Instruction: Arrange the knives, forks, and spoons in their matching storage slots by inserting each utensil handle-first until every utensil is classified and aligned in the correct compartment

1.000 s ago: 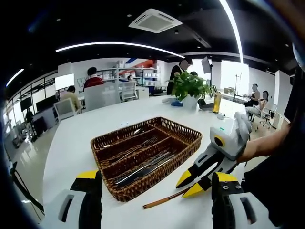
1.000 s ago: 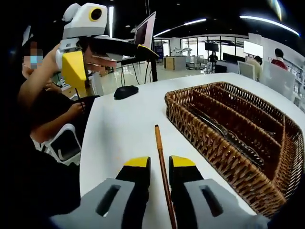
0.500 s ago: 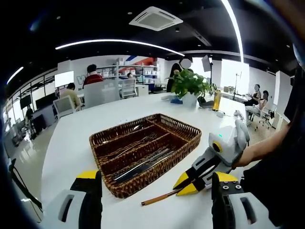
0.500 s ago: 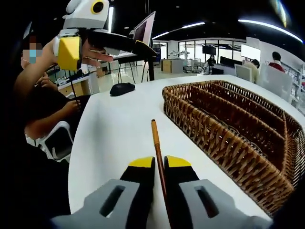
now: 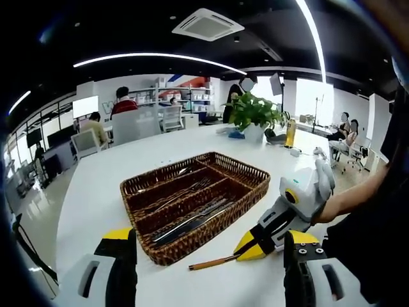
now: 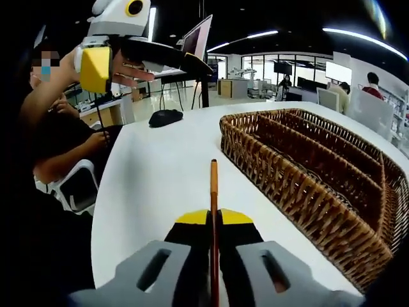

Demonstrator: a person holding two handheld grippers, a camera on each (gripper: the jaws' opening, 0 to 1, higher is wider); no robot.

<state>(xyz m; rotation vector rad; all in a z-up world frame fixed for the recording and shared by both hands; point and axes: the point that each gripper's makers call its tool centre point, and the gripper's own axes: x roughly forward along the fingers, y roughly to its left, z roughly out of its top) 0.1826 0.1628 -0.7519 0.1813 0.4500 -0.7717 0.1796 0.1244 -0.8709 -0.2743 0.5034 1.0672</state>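
Two yellow-tipped jaws of the right gripper (image 6: 213, 217) have now squeezed tight on the thin brown-handled utensil (image 6: 213, 192); half a second ago there was a small gap on each side of it. It lies on the white counter (image 6: 160, 185) just beside the near wall of the wicker tray (image 6: 287, 185), so I think it is ready to be lifted toward its slot. The left gripper (image 5: 208, 246) has its jaws wide apart and holds nothing, and I can read no words anywhere.

Bright ceiling light strips (image 5: 160, 59) glare over a dim black ceiling; the white desk (image 5: 96, 192) shines evenly, shadows soft, and fisheye distortion bends the edges.
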